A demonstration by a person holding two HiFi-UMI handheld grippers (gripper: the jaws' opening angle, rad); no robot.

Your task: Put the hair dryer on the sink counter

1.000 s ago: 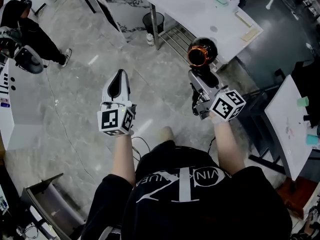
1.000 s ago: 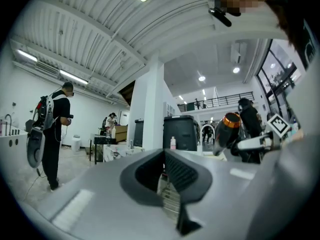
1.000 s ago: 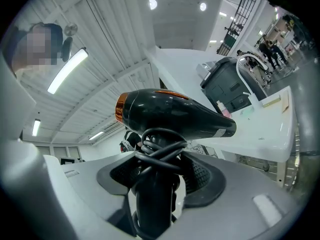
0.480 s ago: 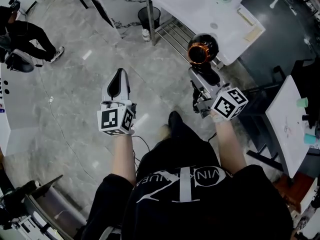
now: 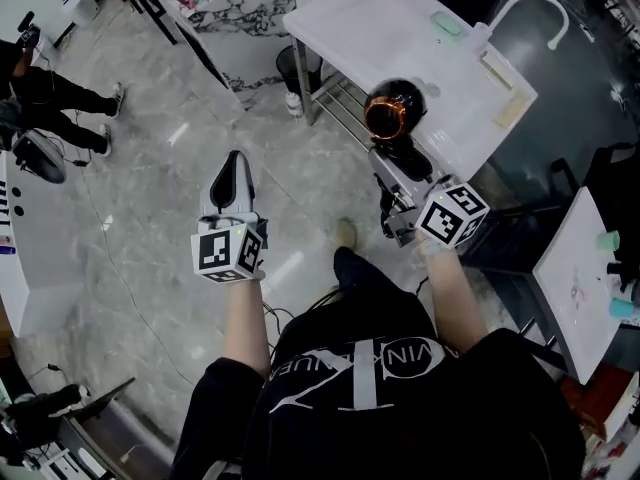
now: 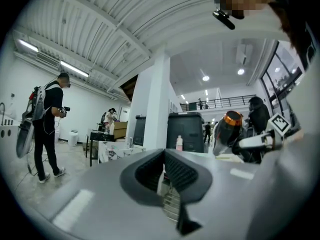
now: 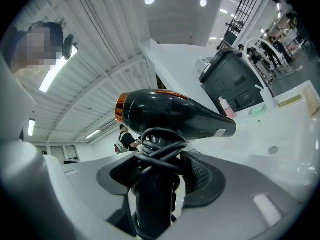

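1. We are keeping the left claw (image 5: 234, 158) together and empty, over the grey floor (image 5: 150, 228).
2. The right claw (image 5: 392, 166) is clamping the handle (image 7: 152, 204) of the hair dryer (image 5: 392, 110), with the cord (image 7: 160, 144) wound around it. The dryer is hanging in the air near the edge of the surface, not on it.
3. We are risking a knock on that edge, or a roll on the round body after release.
4. The white surface (image 5: 385, 28) is carrying a faucet (image 5: 525, 3) at its right. A person (image 5: 55, 93) is standing far left.
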